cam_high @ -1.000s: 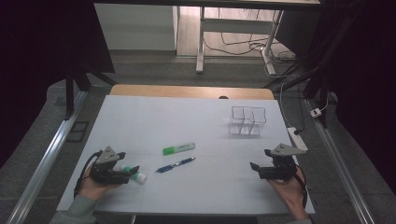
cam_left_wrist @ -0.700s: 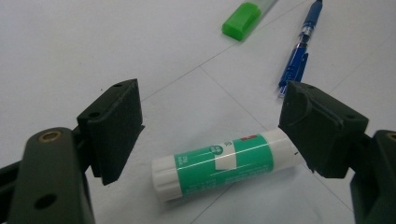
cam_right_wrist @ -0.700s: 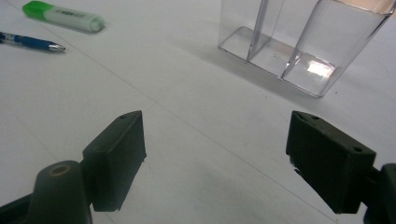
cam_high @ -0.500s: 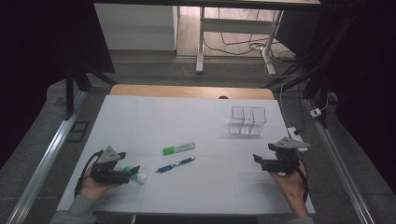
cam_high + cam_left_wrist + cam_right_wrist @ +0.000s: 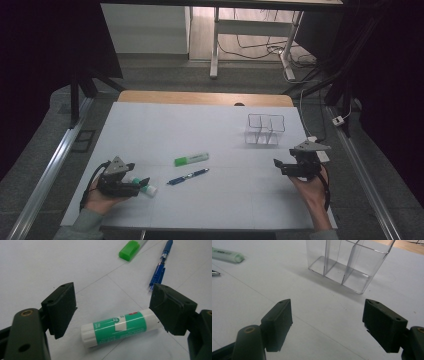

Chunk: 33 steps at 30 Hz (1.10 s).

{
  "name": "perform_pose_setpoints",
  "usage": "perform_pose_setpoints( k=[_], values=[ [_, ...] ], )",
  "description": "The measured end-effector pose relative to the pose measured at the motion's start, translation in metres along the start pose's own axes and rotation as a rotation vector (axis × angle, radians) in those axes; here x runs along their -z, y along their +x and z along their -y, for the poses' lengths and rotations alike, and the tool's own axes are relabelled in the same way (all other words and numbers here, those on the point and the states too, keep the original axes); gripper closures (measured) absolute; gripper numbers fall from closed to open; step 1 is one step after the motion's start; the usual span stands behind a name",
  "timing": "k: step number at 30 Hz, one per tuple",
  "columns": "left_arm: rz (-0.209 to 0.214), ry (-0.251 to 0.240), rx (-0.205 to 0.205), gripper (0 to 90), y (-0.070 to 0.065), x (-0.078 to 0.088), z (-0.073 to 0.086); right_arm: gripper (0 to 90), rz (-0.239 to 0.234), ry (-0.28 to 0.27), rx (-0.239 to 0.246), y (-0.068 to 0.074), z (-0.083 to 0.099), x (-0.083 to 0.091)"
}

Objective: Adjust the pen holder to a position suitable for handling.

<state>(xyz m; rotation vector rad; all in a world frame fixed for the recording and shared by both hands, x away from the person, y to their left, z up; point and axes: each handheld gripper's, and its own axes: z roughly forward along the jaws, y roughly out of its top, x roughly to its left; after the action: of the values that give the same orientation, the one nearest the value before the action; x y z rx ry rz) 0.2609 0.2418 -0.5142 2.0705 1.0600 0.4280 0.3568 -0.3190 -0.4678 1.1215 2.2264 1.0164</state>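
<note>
Glue stick lies flat on the desk near the front-left corner, between the left gripper's jaws; jaws apart; right jaw looks to touch the stick's far end, left jaw clear of the white cap; not clamped. In the high view the stick's long axis runs roughly along the front edge, white end toward the desk's middle. Pen and highlighter sit just beyond it, mid-desk, both angled up toward the right edge. Right gripper hovers near the right edge, jaws wide with nothing between them, though they have just been closing a little; clear organizer ahead of it.
</note>
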Motion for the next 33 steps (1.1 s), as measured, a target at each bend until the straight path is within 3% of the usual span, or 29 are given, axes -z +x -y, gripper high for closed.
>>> perform_pose_setpoints(
  k=[20,33],
  values=[
    [-0.004,0.001,0.0,21.0,0.001,0.0,0.0,34.9,0.074,0.029,-0.045,-0.021,-0.014,-0.017],
    [-0.008,0.002,-0.001,21.0,0.001,0.0,0.0,52.8,0.131,0.052,-0.066,-0.034,-0.02,-0.03]
  ],
)
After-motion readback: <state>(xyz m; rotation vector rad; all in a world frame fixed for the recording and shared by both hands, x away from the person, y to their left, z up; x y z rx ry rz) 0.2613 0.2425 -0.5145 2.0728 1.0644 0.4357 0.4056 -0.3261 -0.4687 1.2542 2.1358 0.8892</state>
